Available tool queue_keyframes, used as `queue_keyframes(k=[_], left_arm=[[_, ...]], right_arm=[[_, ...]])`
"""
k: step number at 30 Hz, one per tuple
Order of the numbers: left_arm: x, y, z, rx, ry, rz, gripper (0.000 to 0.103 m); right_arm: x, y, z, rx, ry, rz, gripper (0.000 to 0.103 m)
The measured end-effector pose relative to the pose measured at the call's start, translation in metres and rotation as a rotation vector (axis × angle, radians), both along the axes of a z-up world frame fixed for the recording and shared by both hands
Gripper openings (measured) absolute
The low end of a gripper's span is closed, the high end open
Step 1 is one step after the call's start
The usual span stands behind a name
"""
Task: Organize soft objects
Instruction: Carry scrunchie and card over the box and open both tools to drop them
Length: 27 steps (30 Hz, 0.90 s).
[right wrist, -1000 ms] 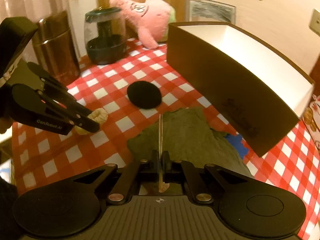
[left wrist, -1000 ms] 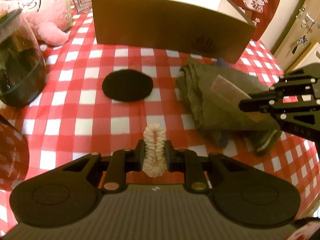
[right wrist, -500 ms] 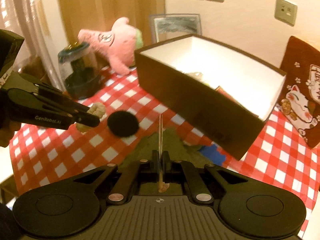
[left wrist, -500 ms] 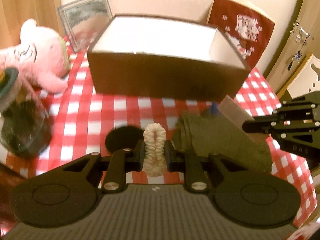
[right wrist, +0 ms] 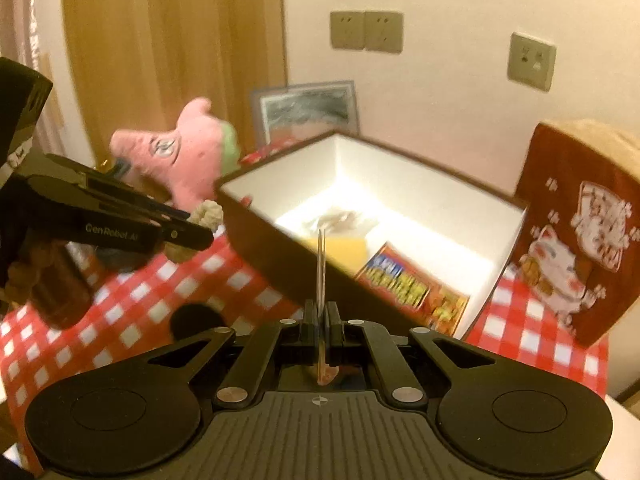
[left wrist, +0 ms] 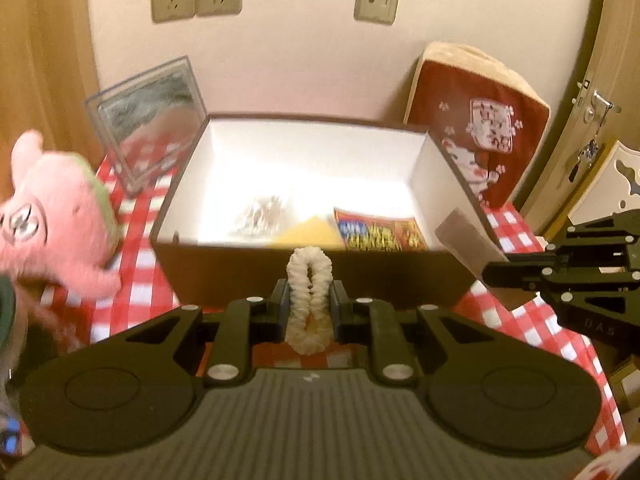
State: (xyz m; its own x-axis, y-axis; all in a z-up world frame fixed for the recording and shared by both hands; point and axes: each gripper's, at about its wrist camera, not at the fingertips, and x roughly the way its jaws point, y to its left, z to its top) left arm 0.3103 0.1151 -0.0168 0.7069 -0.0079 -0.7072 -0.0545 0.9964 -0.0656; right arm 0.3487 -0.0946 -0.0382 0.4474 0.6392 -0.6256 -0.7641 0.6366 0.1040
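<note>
My left gripper is shut on a cream scrunchie and holds it in the air just before the front wall of the brown box. It also shows in the right wrist view with the scrunchie. My right gripper is shut on a thin flat card-like piece, seen edge-on; in the left wrist view that piece hangs over the box's right front corner. The box has a white inside and holds a silvery packet, a yellow item and a colourful packet.
A pink plush toy lies left of the box on the red checked tablecloth. A clear picture frame leans behind it. A red cat cushion stands at the right. A black round pad lies on the cloth.
Both grippers have risen and moved toward the box with their loads; the box's inside now shows. The green cloth and the black pad have dropped out of the left wrist view.
</note>
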Motion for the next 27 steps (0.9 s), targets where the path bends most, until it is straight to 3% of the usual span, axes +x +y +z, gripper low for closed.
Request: queue_keyframes(k=[13, 24, 27], left_arm=[[0.089, 0.002, 0.014, 0.021, -0.024, -0.049, 0.018], [0.170, -0.019, -0.005, 0.035, 0.045, -0.111, 0.019], [0.188, -0.025, -0.010, 0.034, 0.063, -0.130, 0.024]], right_arm=[[0.078, 0.006, 0.022, 0.046, -0.053, -0.109, 0.003], [0.151, 0.010, -0.016, 0.028, 0.083, -0.235, 0.003], [0.165, 0.009, -0.021, 0.023, 0.095, -0.265, 0.003]])
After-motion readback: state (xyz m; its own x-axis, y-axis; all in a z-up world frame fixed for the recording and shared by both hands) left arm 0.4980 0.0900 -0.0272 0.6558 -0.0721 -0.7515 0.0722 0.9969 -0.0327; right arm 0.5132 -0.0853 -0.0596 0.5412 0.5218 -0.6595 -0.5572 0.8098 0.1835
